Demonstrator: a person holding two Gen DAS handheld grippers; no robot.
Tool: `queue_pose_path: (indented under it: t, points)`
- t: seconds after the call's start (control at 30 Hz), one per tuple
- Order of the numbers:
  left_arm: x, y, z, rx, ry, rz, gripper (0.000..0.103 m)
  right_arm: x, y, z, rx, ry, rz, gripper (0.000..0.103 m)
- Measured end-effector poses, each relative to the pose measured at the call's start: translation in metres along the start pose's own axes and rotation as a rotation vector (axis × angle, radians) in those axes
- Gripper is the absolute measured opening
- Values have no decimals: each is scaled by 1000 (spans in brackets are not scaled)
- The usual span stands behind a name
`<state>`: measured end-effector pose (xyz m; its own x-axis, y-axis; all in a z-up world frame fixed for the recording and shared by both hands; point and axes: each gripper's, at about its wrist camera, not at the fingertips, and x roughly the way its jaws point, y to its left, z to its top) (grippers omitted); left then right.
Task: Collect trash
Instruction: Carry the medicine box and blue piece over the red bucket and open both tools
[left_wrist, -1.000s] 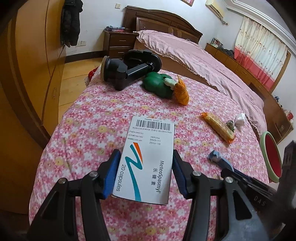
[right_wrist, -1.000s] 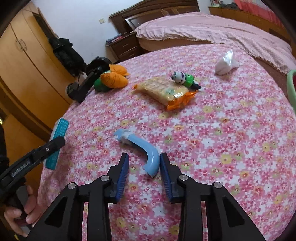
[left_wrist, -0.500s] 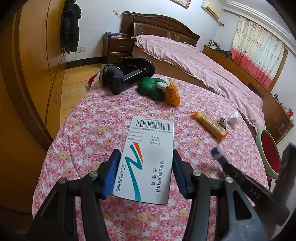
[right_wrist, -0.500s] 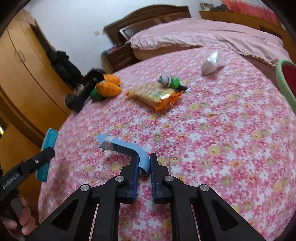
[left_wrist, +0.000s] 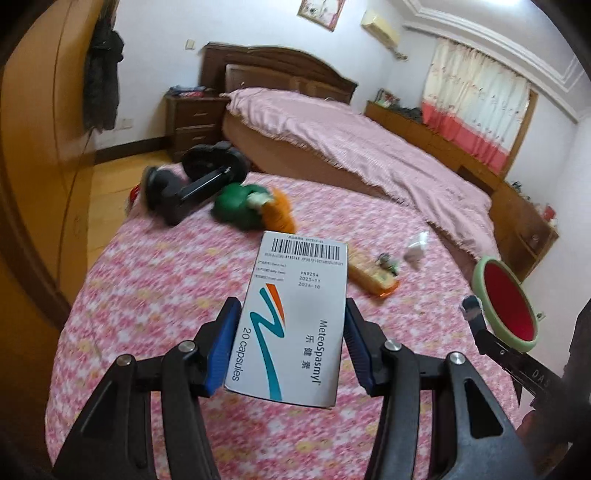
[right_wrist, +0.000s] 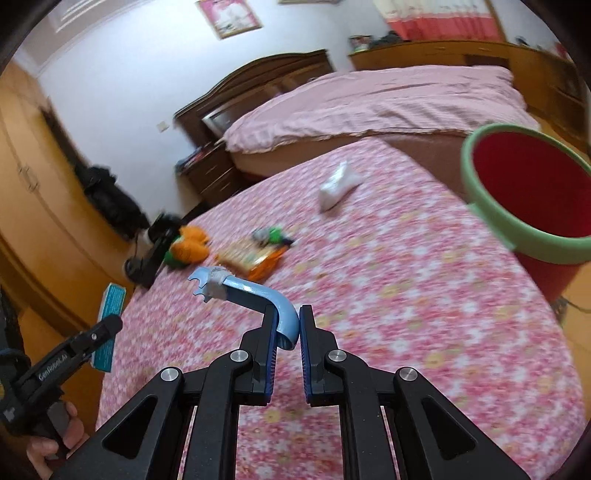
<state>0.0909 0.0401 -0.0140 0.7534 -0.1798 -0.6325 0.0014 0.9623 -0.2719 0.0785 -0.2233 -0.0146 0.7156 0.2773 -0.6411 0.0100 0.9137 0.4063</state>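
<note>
My left gripper (left_wrist: 291, 332) is shut on a white medicine box (left_wrist: 295, 317) marked "20 capsules", held above the floral pink cloth (left_wrist: 155, 295). My right gripper (right_wrist: 286, 332) is shut on a curved light-blue plastic piece (right_wrist: 255, 295), lifted off the cloth. A red bin with a green rim (right_wrist: 524, 192) stands at the right edge; it also shows in the left wrist view (left_wrist: 508, 302). A snack wrapper (right_wrist: 255, 260), a small panda toy (right_wrist: 271, 234) and a crumpled white tissue (right_wrist: 338, 186) lie on the cloth.
A black phone holder (left_wrist: 195, 184) and a green-and-orange plush carrot (left_wrist: 255, 210) lie at the far left of the cloth. A bed with a pink cover (left_wrist: 351, 147) is behind. Wooden wardrobes (left_wrist: 40, 147) stand on the left.
My right gripper shut on the blue plastic piece, lifted it off the cloth and swung towards the red bin. My left gripper rose with the box.
</note>
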Motion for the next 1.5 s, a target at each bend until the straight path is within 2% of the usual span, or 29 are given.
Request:
queue_pose_path:
  t: [0.2, 0.33, 0.57, 0.67, 0.8, 0.97, 1.1, 1.33, 1.5]
  points:
    - [10, -15, -3, 57, -2, -61, 55, -14, -22, 13, 78, -36, -72, 11]
    - [23, -28, -6, 93, 35, -150, 55, -15, -31, 18, 105, -47, -134, 11]
    - [50, -48, -4, 148, 105, -246, 55, -22, -56, 24, 188, -76, -239, 11]
    - [52, -57, -7, 194, 90, -277, 55, -29, -66, 24, 215, -89, -279, 11]
    - [48, -59, -9, 202, 92, -292, 55, -36, -80, 28, 239, -103, -321, 11]
    - [43, -63, -6, 195, 103, -275, 55, -43, -94, 33, 267, -125, -322, 11]
    - [41, -77, 0, 195, 125, -288, 55, -50, -106, 38, 281, -134, -304, 11]
    - [52, -124, 5, 208, 208, -371, 55, -66, -132, 46, 308, -180, -272, 11]
    - [61, -168, 8, 253, 228, -410, 55, -76, -155, 53, 338, -212, -248, 11]
